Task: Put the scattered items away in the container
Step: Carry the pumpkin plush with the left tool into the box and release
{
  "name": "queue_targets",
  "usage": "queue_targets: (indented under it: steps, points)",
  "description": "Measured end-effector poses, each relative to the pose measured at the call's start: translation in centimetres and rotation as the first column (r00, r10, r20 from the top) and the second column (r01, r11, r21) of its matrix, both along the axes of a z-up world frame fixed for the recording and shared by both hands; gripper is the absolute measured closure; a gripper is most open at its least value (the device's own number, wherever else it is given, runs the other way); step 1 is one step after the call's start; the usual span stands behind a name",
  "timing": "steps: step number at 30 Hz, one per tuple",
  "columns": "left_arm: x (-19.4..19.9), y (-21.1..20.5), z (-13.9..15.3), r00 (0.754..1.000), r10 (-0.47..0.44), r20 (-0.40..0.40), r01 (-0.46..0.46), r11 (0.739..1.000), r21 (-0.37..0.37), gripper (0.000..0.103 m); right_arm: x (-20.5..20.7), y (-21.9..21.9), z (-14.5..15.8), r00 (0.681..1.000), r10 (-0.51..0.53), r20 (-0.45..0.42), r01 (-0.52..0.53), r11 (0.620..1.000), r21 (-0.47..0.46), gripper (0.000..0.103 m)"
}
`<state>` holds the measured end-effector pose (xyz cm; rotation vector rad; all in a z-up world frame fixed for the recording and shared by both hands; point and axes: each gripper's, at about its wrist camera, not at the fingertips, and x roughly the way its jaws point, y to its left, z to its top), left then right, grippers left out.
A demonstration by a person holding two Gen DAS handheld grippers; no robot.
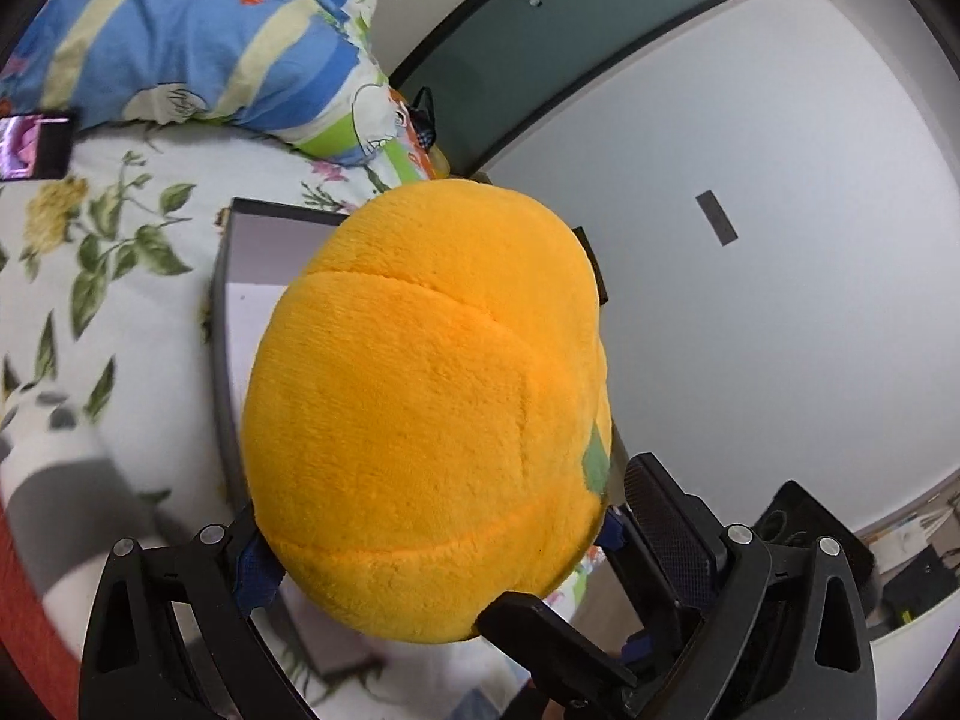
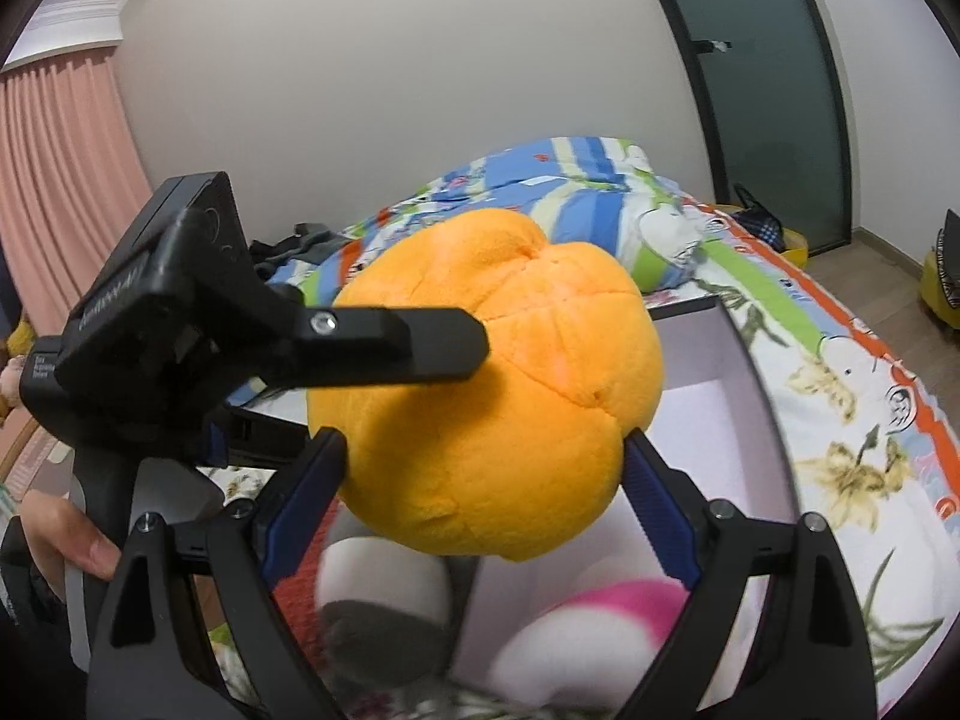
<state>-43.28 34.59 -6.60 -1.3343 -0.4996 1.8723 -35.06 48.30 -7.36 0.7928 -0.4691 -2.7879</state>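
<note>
right wrist: orange plush [image 2: 480, 420] (seam-top up)

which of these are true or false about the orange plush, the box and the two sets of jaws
1. The orange plush sits between the right gripper's jaws, both pressing its sides. True.
2. The plush is blue and lies flat on the floor. False: it is orange and held up above the bed.
3. The dark-walled box on the bed is open at the top. True.
4. The box stands on a bare wooden table. False: it stands on a floral bedsheet.
5. The left gripper also has the plush between its jaws. True.
6. The curtain is green. False: it is pink.
</note>
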Motion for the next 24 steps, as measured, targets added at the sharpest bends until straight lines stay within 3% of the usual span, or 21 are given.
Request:
queue_targets:
  steps: [3,5,9,19,24]
  points:
    - [-1.9,1.9,-1.6,1.000,-0.002,0.023,0.002,1.000,-0.011,0.005,-1.9,1.6,-0.9,0.999,-0.031,0.033,0.031,0.999,0.010,0.012]
    - [-3.0,3.1,-2.6,1.000,-0.005,0.027,0.006,1.000,-0.030,0.015,-3.0,2.7,-1.6,0.997,-0.056,0.059,0.056,0.998,-0.001,0.012]
    - [-5.0,4.7,-4.9,0.998,-0.009,0.067,0.013,0.999,-0.051,0.016,-5.3,5.1,-3.6,0.987,-0.091,0.133,0.099,0.994,-0.053,0.012]
    - [-6.9,5.4,-7.7,0.997,0.050,0.055,-0.042,0.989,-0.144,0.016,-9.6,7.3,-6.7,0.957,-0.059,0.283,0.110,0.979,-0.170,0.014]
    - [-7.1,5.3,-8.4,0.997,0.047,0.067,-0.037,0.989,-0.146,0.016,-10.5,6.9,-7.6,0.932,-0.066,0.356,0.128,0.980,-0.154,0.015]
